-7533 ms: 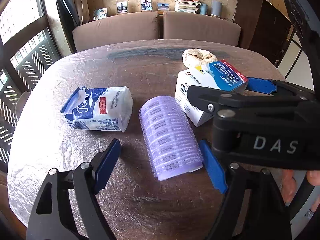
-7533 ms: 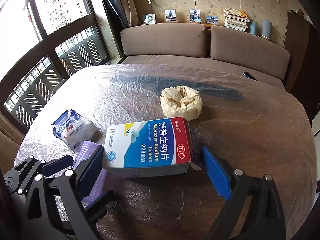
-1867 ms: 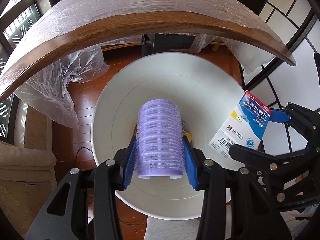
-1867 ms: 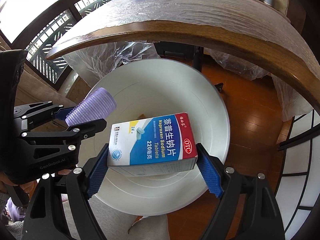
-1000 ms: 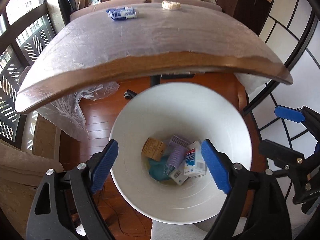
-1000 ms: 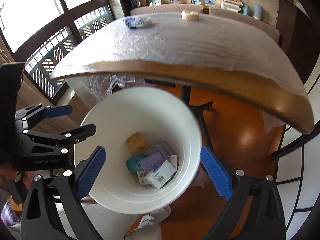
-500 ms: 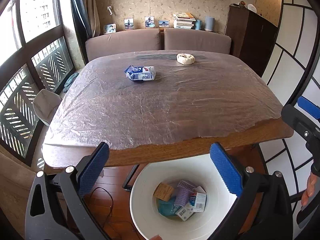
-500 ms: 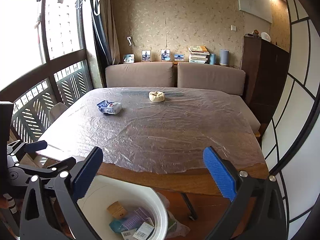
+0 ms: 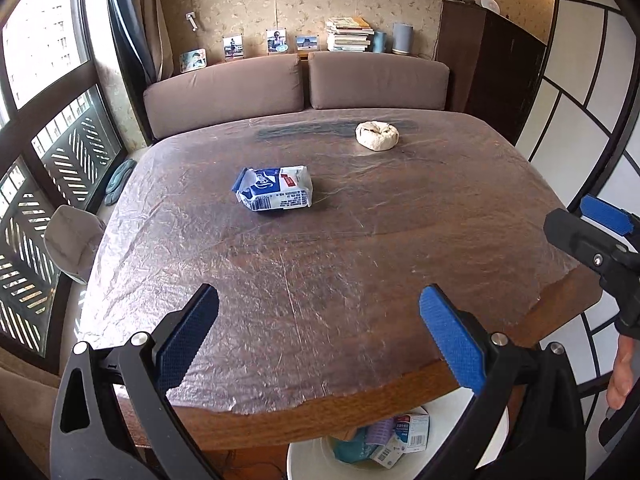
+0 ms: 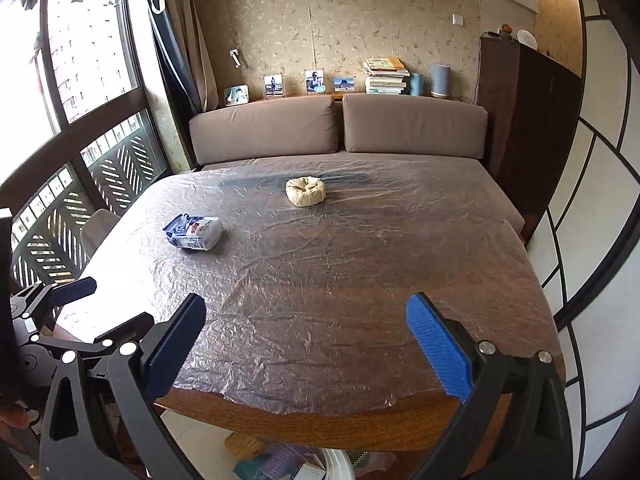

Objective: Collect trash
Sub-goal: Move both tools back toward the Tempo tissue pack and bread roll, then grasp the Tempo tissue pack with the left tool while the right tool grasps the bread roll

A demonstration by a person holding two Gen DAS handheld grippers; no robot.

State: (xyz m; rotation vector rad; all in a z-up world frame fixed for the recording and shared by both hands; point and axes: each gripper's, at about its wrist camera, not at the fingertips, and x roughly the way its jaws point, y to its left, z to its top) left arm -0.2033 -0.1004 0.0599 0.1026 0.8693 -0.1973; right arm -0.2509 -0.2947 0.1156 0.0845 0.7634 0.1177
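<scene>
Looking along the left tool, its blue-padded fingers stand wide apart with nothing between them, hanging over the near edge of the plastic-wrapped wooden table; the blue-and-white crinkled plastic packet lies ahead and a little to the left of the tool's centre line, well apart from it, its long axis running roughly crosswise to the fingers; the crumpled cream paper wad sits farther back and to the right, near the far edge; the right tool shows at the right margin, and below the table edge the white round bin holds a few boxes and wrappers.

Turning to the right wrist view, the right tool is also spread wide and empty, poised over the near table edge; from here the packet lies ahead and clearly off to the left, while the paper wad lies almost straight ahead, well beyond the fingers; the left tool shows low on the left.

Judging from both views, the packet falls more naturally to the left tool and the wad to the right; since the packet lies crosswise, the left tool would probably close across its shorter width after a forward reach with a slight leftward shift.
</scene>
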